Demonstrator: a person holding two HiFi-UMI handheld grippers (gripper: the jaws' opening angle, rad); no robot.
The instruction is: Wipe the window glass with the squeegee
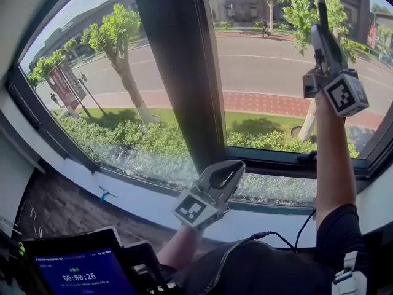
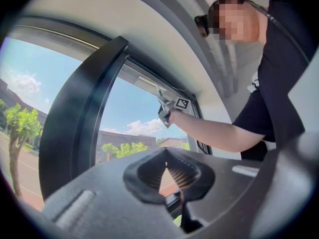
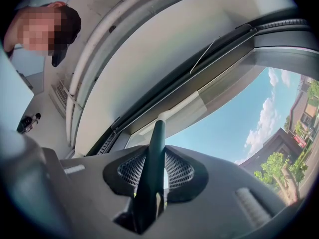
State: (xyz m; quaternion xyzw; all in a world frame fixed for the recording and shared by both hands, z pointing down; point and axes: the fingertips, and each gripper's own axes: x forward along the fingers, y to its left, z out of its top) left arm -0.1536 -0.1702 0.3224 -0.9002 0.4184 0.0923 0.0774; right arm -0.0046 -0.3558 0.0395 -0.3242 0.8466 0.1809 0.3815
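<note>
The squeegee has a dark green handle (image 3: 153, 163) and a pale blade head (image 3: 175, 113) that lies against the top of the window glass (image 3: 224, 128). My right gripper (image 3: 152, 193) is shut on that handle. In the head view it is raised high in front of the right pane (image 1: 264, 72), and the handle (image 1: 320, 8) runs up out of the picture. The right gripper (image 2: 167, 111) also appears far off in the left gripper view, at the top of the frame. My left gripper (image 1: 228, 172) hangs low over the sill, jaws together, holding nothing; its pads (image 2: 187, 176) frame only sky and buildings.
A wide dark mullion (image 1: 178, 72) splits the two panes. A white sill (image 1: 141, 196) runs below, with a small blue item (image 1: 105, 194) on it. A dark window handle (image 1: 306, 158) sits low on the right frame. A tablet with a timer (image 1: 80, 272) is at lower left.
</note>
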